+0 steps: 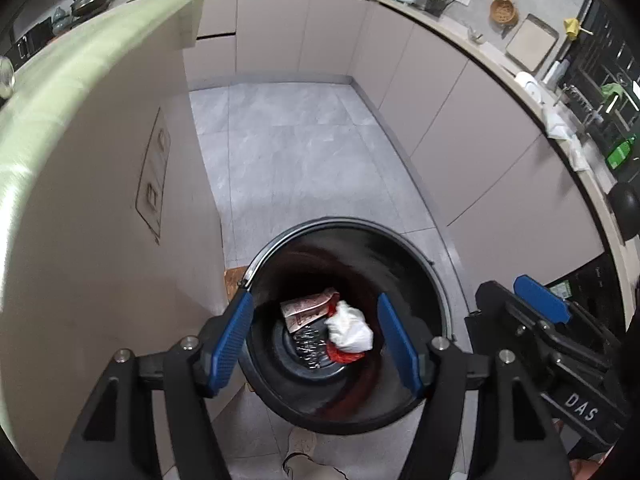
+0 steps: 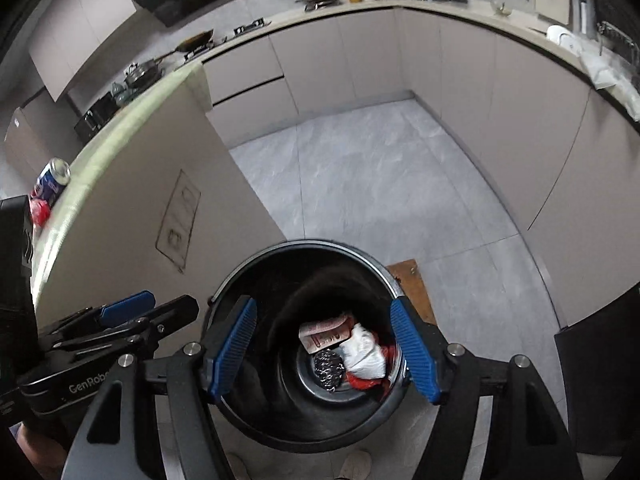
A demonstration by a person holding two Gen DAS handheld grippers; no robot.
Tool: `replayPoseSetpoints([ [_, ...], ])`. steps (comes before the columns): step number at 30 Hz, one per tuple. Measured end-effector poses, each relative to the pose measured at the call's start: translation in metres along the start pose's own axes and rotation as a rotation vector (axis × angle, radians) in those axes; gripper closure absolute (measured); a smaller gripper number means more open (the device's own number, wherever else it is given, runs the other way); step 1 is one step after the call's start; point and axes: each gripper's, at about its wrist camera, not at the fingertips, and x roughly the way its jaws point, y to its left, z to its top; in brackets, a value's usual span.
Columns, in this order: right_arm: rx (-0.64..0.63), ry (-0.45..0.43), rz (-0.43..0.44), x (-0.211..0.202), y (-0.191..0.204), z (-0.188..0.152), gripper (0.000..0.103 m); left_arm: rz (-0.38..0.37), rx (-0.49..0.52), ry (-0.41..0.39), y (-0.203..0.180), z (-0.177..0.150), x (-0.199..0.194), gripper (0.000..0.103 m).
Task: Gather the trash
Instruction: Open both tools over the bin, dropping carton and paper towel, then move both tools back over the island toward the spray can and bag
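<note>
A round black bin [image 1: 344,222] [image 2: 304,245] stands on the grey tile floor. At its bottom lie a pink-and-white paper wrapper [image 1: 306,308] [image 2: 324,332], a crumpled white bag [image 1: 350,326] [image 2: 366,350], a ball of foil [image 2: 329,370] and a red scrap [image 1: 344,356]. My left gripper [image 1: 315,298] hangs over the bin's mouth, open, with nothing between its blue pads. Beside it, my right gripper [image 2: 324,303] is also over the bin, open and holding nothing. Each gripper shows at the edge of the other's view.
A beige island cabinet [image 1: 100,200] stands close on the left of the bin. On its green top are a blue drink can [image 2: 54,180] and a red wrapper [image 2: 40,210]. A brown board [image 2: 412,284] lies on the floor by the bin. A shoe [image 1: 302,444] is just below it.
</note>
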Motion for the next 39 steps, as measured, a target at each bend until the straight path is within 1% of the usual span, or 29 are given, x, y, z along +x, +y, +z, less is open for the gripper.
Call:
replayPoseSetpoints([
  [6,0.035,-0.054,-0.048,-0.047,0.016,0.003,0.031,-0.068,0.009,-0.009,0.001,-0.005,-0.050,0.037],
  [7,0.043,-0.067,-0.053,-0.055,0.017,0.004,0.031,-0.082,0.017,-0.016,0.000,-0.007,-0.065,0.037],
  [8,0.055,-0.084,-0.067,-0.067,0.020,0.004,0.031,-0.090,0.028,-0.024,0.002,-0.003,-0.069,0.037],
  [10,0.075,-0.113,-0.080,-0.086,0.028,0.003,0.031,-0.116,0.056,-0.040,-0.001,-0.002,-0.091,0.037],
  [11,0.080,-0.123,-0.083,-0.093,0.030,0.002,0.031,-0.125,0.064,-0.046,-0.003,0.005,-0.092,0.037],
  [12,0.085,-0.137,-0.087,-0.102,0.034,0.002,0.031,-0.136,0.079,-0.058,-0.001,0.006,-0.104,0.037],
  [15,0.087,-0.175,-0.088,-0.127,0.055,0.002,0.031,-0.155,0.111,-0.079,0.010,0.010,-0.123,0.037],
  [16,0.081,-0.189,-0.090,-0.136,0.065,0.002,0.031,-0.164,0.116,-0.088,0.015,0.009,-0.136,0.037],
  [19,0.066,-0.211,-0.083,-0.153,0.090,0.004,0.031,-0.158,0.131,-0.116,0.029,0.012,-0.151,0.037],
  [23,0.054,-0.228,-0.045,-0.168,0.132,0.002,0.028,-0.131,0.123,-0.162,0.064,0.010,-0.178,0.037],
  [27,0.036,-0.229,0.028,-0.170,0.177,0.001,0.026,-0.084,0.089,-0.191,0.105,0.005,-0.193,0.037],
  [30,0.005,-0.234,0.069,-0.167,0.219,-0.001,0.026,-0.045,0.039,-0.202,0.145,-0.003,-0.204,0.037],
  [34,-0.061,-0.217,0.116,-0.154,0.281,-0.007,0.026,0.013,-0.036,-0.213,0.202,-0.017,-0.213,0.036],
  [35,-0.072,-0.214,0.122,-0.152,0.291,-0.010,0.026,0.023,-0.049,-0.213,0.213,-0.021,-0.215,0.036],
  [37,-0.102,-0.205,0.137,-0.144,0.323,-0.017,0.026,0.054,-0.085,-0.209,0.247,-0.028,-0.219,0.036],
  [39,-0.113,-0.199,0.145,-0.138,0.346,-0.025,0.026,0.082,-0.102,-0.207,0.276,-0.036,-0.224,0.036],
])
